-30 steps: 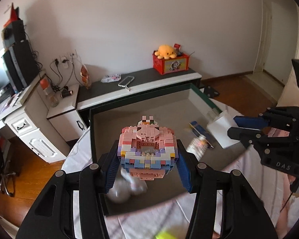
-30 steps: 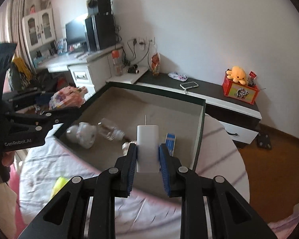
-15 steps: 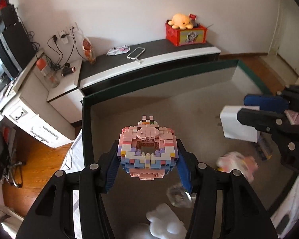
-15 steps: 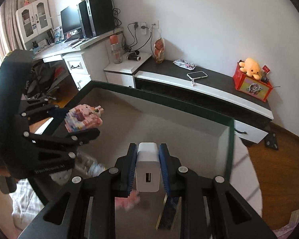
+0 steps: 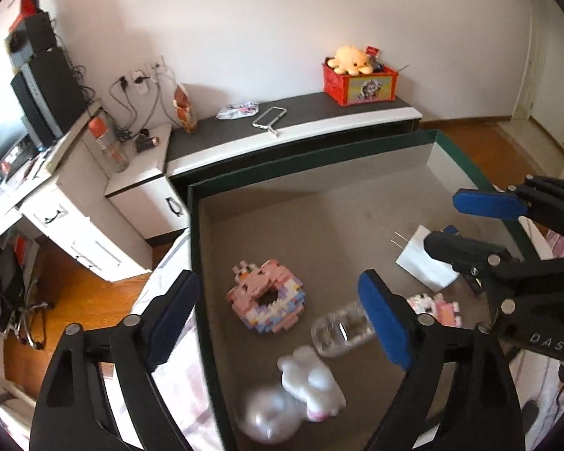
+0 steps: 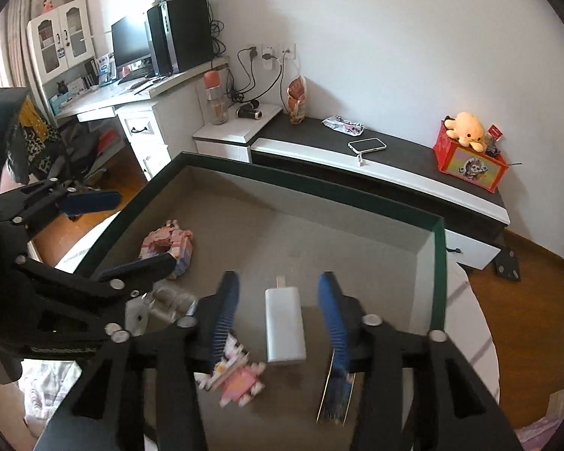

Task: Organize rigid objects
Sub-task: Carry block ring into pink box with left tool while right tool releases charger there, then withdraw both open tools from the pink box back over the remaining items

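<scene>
Inside the green-rimmed box (image 5: 191, 225) six loose things can be counted. Going left to right in the left wrist view: one pink brick ring (image 5: 269, 295) lies flat on the box floor near the left wall; nearer the camera lies one white bunny figure (image 5: 312, 379) with a blurred round clear thing touching it at the near edge; one clear plastic bottle (image 5: 340, 332) lies on its side just right of the ring; one small pink-and-white brick figure (image 5: 438, 308) lies further right; one white charger (image 5: 423, 259) lies flat near the right wall, its two prongs pointing toward the far wall. A sixth thing, one blue card pack (image 6: 334, 394), shows in the right wrist view, standing on edge by the right wall.

The left hand-held gripper (image 5: 278, 319) hangs over the box with its jaws spread wide and nothing between them; the ring lies below the gap, apart from both pads. The right hand-held gripper (image 6: 278, 312) is likewise spread wide and holds nothing; the charger lies on the floor between its pads, touching neither. Its right pad partly hides the card pack, and its left pad overlaps the small brick figure.

Beyond the box stands one long low cabinet (image 5: 293, 120) bearing one phone (image 5: 269, 116), one red box (image 5: 359, 84) with one yellow plush octopus (image 5: 351, 58) on top. At far left, one white desk (image 6: 131, 94) carries speakers and a monitor.
</scene>
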Demonstrator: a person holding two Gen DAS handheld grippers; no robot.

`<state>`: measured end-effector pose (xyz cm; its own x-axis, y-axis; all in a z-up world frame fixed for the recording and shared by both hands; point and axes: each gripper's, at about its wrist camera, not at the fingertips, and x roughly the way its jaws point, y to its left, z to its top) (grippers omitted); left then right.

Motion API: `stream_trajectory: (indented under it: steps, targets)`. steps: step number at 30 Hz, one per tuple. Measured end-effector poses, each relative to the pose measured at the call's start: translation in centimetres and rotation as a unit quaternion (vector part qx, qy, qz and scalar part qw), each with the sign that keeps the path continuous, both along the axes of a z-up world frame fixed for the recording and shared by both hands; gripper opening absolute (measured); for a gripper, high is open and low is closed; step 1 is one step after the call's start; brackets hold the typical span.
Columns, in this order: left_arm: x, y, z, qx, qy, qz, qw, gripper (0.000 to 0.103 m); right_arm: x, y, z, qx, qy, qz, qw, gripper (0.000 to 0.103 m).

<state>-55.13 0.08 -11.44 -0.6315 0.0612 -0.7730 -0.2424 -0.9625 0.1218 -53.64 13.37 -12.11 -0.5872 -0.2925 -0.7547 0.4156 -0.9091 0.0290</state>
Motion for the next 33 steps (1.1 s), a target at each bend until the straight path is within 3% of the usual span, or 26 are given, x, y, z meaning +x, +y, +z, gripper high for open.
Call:
stream_trajectory:
  steps: [6,16,22,24,26,33]
  targets:
    - [4.7,-0.3,2.5,0.005,0.027,0.002,0.9996,0.094,3.4,0.5,1.9,0.0,0.025,-0.018,1.0,0.079]
    - [14.7,0.2,5.4,0.013,0.074,-0.005,0.9971,0.102,11.5,1.5,3.7,-0.011,0.048,-0.021,0.999,0.08]
    - [21.3,0.8,6.5,0.015,0.127,-0.009,0.9918,0.103,17.1,2.8,4.0,-0.02,0.072,-0.027,0.997,0.085]
    - [23.1,0.7,6.7,0.02,0.135,-0.008,0.9906,0.103,19.0,3.4,4.2,-0.021,0.086,-0.038,0.995,0.092]
    - [24.7,0.7,6.5,0.022,0.14,-0.001,0.9899,0.103,20.9,3.9,4.2,-0.017,0.097,-0.049,0.994,0.103]
    - [29.4,-0.2,3.8,0.026,0.124,0.014,0.9918,0.103,25.2,6.0,2.9,-0.037,0.094,-0.076,0.992,0.103]
